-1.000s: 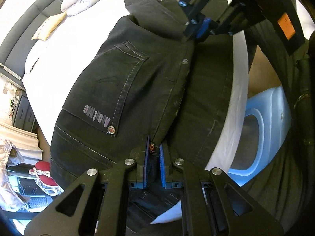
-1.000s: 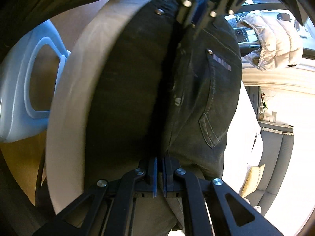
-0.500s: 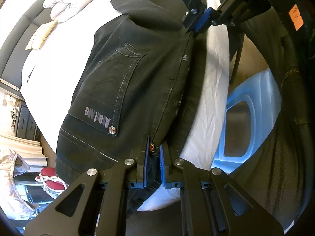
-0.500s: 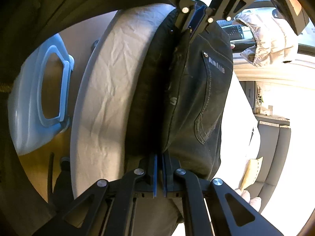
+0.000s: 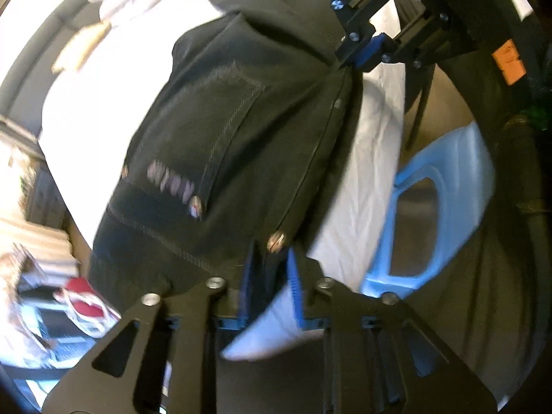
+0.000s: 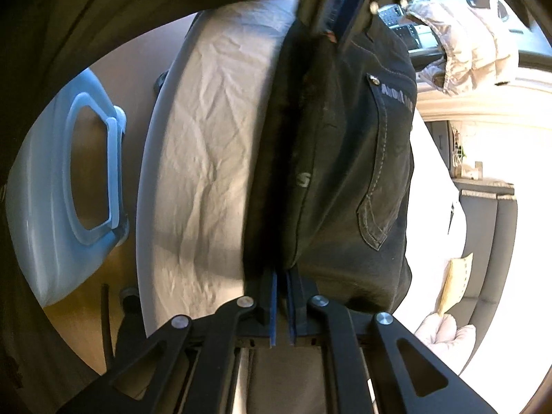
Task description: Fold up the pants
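At the bed's edge: we have the black pants (image 5: pixel 241 145) doubled over on the white bed (image 5: pixel 376 158), back pocket (image 5: pixel 207 138) facing up, the folded edge running between our two grippers.
Left gripper: the left gripper (image 5: pixel 270 276) sits at six o'clock in its own view, and its jaws have just been opening. A second ago they were pinched on the waist corner by the rivet (image 5: pixel 276 239); now the blue pads stand apart, with the cloth loose between them and not pressed.
Right gripper: the right gripper (image 6: pixel 281 305) is at six o'clock in its view, jaws nearly together and clamped on the far end of the same fold.
What that means: we read this as the set-down. The fold looks laid and the left side is letting go; we'd expect the right to release next, though that is only our guess.
Pants' place: lying along the bed's near edge, none of it seen hanging over.
Container: a pale blue bin (image 6: pixel 65 186) stands on the floor beside the bed, at nine o'clock in the right view. We see nothing in it through the cut-out in its side.
Clutter: a puffy pale jacket (image 6: pixel 462 48) lies at one o'clock, well apart from the pants.
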Demonstrator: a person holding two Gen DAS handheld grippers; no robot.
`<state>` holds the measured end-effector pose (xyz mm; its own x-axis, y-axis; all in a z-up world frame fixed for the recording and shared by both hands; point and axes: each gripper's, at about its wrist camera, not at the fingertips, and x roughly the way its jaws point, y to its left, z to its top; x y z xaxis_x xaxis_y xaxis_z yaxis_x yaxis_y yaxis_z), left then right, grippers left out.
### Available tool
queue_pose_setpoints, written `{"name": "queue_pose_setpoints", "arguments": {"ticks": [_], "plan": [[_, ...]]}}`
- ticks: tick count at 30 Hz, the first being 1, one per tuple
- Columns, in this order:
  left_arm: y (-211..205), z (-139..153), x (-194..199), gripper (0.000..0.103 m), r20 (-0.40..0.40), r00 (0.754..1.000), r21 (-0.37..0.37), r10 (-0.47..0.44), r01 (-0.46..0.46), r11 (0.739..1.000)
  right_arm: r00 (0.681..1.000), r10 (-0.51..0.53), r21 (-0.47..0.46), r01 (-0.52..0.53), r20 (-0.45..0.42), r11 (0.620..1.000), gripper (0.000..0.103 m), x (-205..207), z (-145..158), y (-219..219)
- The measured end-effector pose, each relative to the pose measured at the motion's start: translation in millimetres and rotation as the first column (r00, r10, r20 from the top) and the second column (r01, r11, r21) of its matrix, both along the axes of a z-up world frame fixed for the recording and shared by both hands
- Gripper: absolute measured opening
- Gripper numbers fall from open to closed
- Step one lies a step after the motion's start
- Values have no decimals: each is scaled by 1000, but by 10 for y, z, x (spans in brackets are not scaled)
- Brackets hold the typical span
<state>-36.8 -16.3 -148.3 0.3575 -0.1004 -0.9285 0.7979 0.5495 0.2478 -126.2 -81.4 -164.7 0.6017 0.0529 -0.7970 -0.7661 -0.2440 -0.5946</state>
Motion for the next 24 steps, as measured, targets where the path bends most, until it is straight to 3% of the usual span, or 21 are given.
{"name": "queue_pose_setpoints", "arguments": {"ticks": [4, 8, 12, 15, 17, 18, 21, 22, 23, 24], "plan": [[220, 163, -9, 42, -45, 997, 0, 59, -59, 998, 999, -28, 29, 29, -14, 999, 9, 23, 17, -3], [345, 452, 137, 44, -38, 988, -109, 149, -153, 982, 999, -50, 56, 50, -15, 997, 9, 33, 25, -1], [192, 660, 432, 45, -46, 970, -313, 240, -242, 918, 996, -84, 85, 85, -8, 993, 11, 40, 37, -8], [-50, 515, 637, 45, -100, 957, -372, 272, -289, 882, 992, -126, 127, 128, -24, 984, 11, 80, 82, -28], [-178, 233, 762, 45, -170, 936, -366, 308, -350, 862, 987, -158, 166, 162, -39, 973, 13, 119, 121, -62], [-230, -12, 817, 45, -221, 914, -324, 340, -397, 859, 984, -174, 187, 180, -44, 966, 19, 132, 148, -83], [-275, -179, 699, 46, -138, 929, -336, 343, -370, 866, 970, -237, 252, 243, -56, 937, 51, 170, 267, -196], [-273, -166, 687, 46, -143, 922, -339, 360, -387, 857, 960, -268, 287, 279, -78, 916, 58, 213, 337, -267], [-269, -151, 686, 46, -158, 913, -339, 376, -408, 848, 938, -317, 333, 346, -141, 877, 71, 296, 447, -381], [-261, -143, 666, 46, -163, 909, -337, 384, -417, 844, 907, -365, 381, 421, -212, 823, 73, 407, 553, -511]]}}
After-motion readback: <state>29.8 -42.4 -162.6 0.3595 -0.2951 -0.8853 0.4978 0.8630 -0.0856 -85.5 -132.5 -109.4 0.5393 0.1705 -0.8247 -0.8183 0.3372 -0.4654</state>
